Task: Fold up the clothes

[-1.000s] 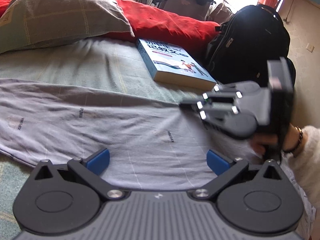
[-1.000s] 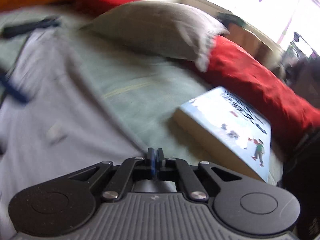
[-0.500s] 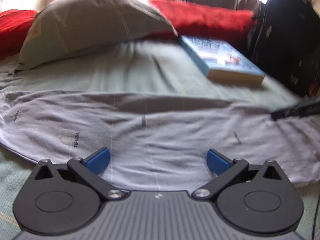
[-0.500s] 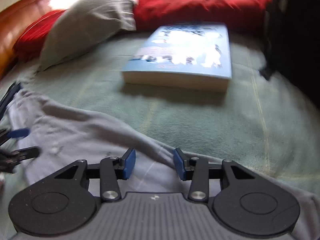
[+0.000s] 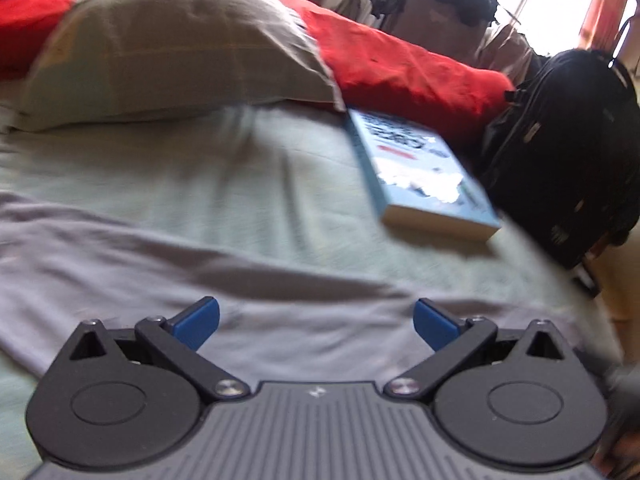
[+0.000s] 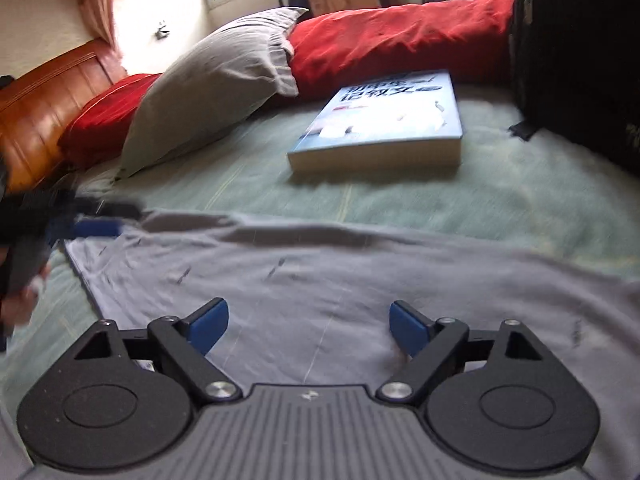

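**Both tongs free above a spread garment**

A grey garment (image 6: pixel 360 280) lies flat across the green bed (image 6: pixel 500 200), its far edge forming a long fold line short of the book (image 6: pixel 384 120). The right tongs (image 6: pixel 308 322) hover over the cloth with jaws opening, nothing between the blue pads. The left tongs (image 5: pixel 316 320) stand wide and empty above the same cloth; in the right view they appear blurred at the garment's left end (image 6: pixel 96 220). A pillow (image 5: pixel 180 40), red bedding (image 5: pixel 400 64) and a black bag (image 5: pixel 568 152) lie beyond, clear of the work area. The flat spread probably serves to expose edges for the next grasp.
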The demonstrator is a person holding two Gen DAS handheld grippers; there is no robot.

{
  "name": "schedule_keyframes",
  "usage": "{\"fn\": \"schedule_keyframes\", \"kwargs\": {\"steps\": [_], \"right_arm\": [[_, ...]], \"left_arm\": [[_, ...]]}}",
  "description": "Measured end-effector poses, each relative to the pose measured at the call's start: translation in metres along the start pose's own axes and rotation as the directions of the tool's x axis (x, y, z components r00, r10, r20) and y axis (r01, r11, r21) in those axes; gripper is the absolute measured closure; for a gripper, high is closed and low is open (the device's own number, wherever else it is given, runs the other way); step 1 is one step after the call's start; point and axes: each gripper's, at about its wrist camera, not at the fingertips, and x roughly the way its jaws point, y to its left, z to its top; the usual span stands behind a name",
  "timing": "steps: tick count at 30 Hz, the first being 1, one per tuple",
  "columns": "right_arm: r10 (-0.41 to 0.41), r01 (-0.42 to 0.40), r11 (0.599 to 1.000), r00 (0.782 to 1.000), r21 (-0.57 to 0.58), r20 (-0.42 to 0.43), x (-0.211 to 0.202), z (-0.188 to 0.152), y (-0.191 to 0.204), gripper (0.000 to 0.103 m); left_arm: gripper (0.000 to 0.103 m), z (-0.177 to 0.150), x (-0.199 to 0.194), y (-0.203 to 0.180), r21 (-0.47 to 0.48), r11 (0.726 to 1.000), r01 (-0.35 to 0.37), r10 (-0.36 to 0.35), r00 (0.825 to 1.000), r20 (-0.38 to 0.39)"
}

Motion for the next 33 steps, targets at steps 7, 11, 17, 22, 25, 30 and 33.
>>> {"fn": "schedule_keyframes", "kwargs": {"steps": [7, 11, 17, 22, 25, 30, 33], "right_arm": [[0.052, -0.055, 0.997, 0.997, 0.052, 0.059, -0.017, 0.000, -0.022, 0.009], [0.091, -0.098, 0.988, 0.994, 0.120, 0.056, -0.019, 0.001, -0.037, 0.008], [0.103, -0.109, 0.985, 0.993, 0.134, 0.051, -0.020, 0.001, -0.036, 0.002], [0.091, -0.096, 0.988, 0.995, 0.120, 0.040, -0.020, 0.000, -0.032, 0.000], [0.090, -0.094, 0.989, 0.995, 0.116, 0.042, -0.020, -0.001, -0.032, 0.000], [0.103, -0.109, 0.985, 0.994, 0.137, 0.048, -0.021, -0.001, -0.035, 0.000], [0.107, -0.113, 0.983, 0.993, 0.143, 0.050, -0.022, -0.002, -0.036, 0.000]], "left_arm": [[0.001, 0.022, 0.050, 0.019, -0.129, 0.979, -0.155, 0.162, 0.986, 0.042], [0.001, 0.030, 0.048, 0.022, -0.168, 0.962, -0.217, 0.232, 0.970, 0.072], [0.001, 0.021, 0.042, -0.027, -0.056, 0.997, -0.052, 0.054, 0.998, 0.035], [0.001, 0.010, 0.071, -0.038, -0.040, 0.998, -0.054, 0.052, 0.997, -0.052], [0.001, 0.014, 0.065, -0.038, -0.043, 0.990, -0.133, 0.134, 0.991, 0.008], [0.001, 0.025, 0.027, -0.051, 0.008, 0.987, -0.160, 0.160, 0.987, 0.008], [0.001, 0.014, -0.002, -0.063, 0.079, 0.983, -0.164, 0.164, 0.986, -0.004]]}}
